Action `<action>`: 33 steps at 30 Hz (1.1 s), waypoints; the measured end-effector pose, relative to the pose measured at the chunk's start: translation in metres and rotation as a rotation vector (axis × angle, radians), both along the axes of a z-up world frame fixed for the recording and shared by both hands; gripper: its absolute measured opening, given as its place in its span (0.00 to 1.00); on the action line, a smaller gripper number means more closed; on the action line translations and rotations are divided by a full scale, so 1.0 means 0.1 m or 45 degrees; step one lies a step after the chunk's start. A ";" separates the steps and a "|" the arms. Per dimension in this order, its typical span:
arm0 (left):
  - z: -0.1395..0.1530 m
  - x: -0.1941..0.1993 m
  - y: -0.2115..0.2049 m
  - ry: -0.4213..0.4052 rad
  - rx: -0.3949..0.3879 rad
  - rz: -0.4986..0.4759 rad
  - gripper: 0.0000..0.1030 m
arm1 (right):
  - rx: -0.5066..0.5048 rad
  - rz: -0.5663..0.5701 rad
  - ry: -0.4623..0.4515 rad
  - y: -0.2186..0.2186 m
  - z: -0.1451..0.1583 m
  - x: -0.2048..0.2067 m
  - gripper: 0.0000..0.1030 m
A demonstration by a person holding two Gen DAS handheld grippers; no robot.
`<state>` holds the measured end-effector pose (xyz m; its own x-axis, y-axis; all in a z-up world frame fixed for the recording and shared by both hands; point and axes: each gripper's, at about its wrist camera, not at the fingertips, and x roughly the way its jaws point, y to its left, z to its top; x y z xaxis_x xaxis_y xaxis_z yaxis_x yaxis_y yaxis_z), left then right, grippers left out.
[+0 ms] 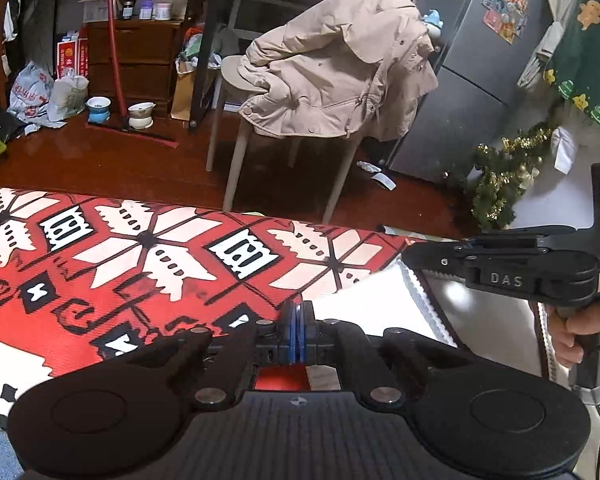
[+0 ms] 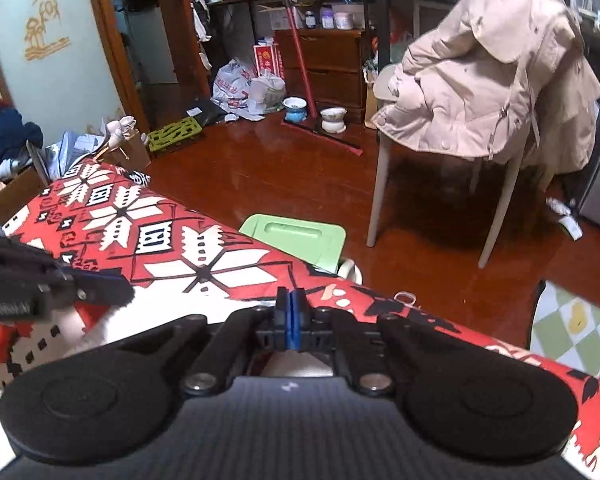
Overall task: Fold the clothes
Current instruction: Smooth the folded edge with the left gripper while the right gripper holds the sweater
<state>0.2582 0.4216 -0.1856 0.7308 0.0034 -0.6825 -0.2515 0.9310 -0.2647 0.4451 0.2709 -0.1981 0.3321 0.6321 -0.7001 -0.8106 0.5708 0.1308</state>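
The red patterned cloth (image 1: 148, 248) lies spread over a low surface, its far edge running across both wrist views with bare wood floor (image 1: 100, 164) beyond it. A white piece (image 1: 364, 300), perhaps the cloth's underside or a second garment, shows at the near right of the left view.

The left gripper (image 1: 299, 312) has its blue pads pressed together, and so does the right gripper (image 2: 291, 304); each tip sits low over the cloth, near its far edge. Whether either pair has fabric pinched between the pads I cannot tell, since the tips hide the contact.

Judging from this, the step is a two-point pinch before lifting a fold. To do it well, both grips should catch the same edge, lift together at equal height, and carry the cloth over so the edge lands parallel to the opposite one; a tug from one side alone would skew the crease.

Hidden or unclear: the near part of the cloth is covered by the gripper bodies, its outline is cut off at left and below, and what carries it cannot be made out. A hand (image 1: 580, 332) shows only partly at the right edge.
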 end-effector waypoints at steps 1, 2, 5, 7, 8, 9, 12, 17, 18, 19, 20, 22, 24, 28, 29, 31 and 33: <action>0.01 -0.01 0.02 0.002 -0.002 0.002 0.05 | -0.007 -0.005 0.003 -0.01 0.02 0.02 0.06; 0.03 -0.03 0.04 -0.001 -0.007 0.003 0.06 | -0.012 -0.011 0.007 -0.03 0.04 0.03 0.09; 0.10 -0.10 0.11 -0.026 -0.031 0.002 0.11 | 0.022 -0.036 0.040 -0.17 0.13 0.09 0.18; 0.16 -0.13 0.11 -0.041 -0.034 -0.001 0.11 | 0.051 -0.040 0.053 -0.29 0.19 0.10 0.18; 0.18 -0.15 0.09 -0.050 -0.035 -0.024 0.09 | 0.043 -0.011 0.037 -0.31 0.21 0.05 0.17; 0.20 -0.16 0.03 -0.054 -0.038 -0.061 0.04 | 0.034 0.038 0.022 -0.31 0.22 -0.02 0.12; 0.18 -0.07 -0.17 -0.032 -0.016 -0.167 0.03 | 0.029 0.164 0.013 -0.25 0.20 -0.22 0.06; 0.01 0.21 -0.29 0.015 0.011 -0.177 0.03 | -0.015 0.202 0.006 0.00 0.04 -0.32 0.06; 0.00 0.25 -0.27 0.014 0.008 -0.165 0.03 | -0.019 0.188 0.001 0.04 0.01 -0.30 0.06; 0.00 0.29 -0.25 0.013 0.004 -0.153 0.03 | -0.008 0.177 -0.009 0.06 0.01 -0.28 0.04; 0.00 0.33 -0.23 0.016 -0.001 -0.138 0.03 | 0.004 0.160 -0.006 0.08 0.01 -0.25 0.02; 0.01 0.41 -0.21 0.022 0.021 -0.131 0.03 | 0.025 0.123 0.011 0.11 0.00 -0.17 0.02; 0.04 0.45 -0.21 0.027 0.032 -0.122 0.03 | 0.045 0.075 0.030 0.11 0.01 -0.09 0.05; 0.24 0.42 -0.28 -0.030 0.005 -0.149 0.03 | 0.153 -0.025 0.113 -0.23 0.22 0.08 0.07; 0.29 0.40 -0.31 -0.044 -0.003 -0.172 0.03 | 0.165 -0.045 0.129 -0.37 0.30 0.11 0.07; 0.35 0.37 -0.45 -0.044 0.017 -0.233 0.03 | 0.159 -0.085 0.137 -0.74 0.46 0.14 0.07; 0.37 0.38 -0.63 -0.023 0.023 -0.298 0.03 | 0.136 -0.124 0.128 -1.15 0.56 0.14 0.07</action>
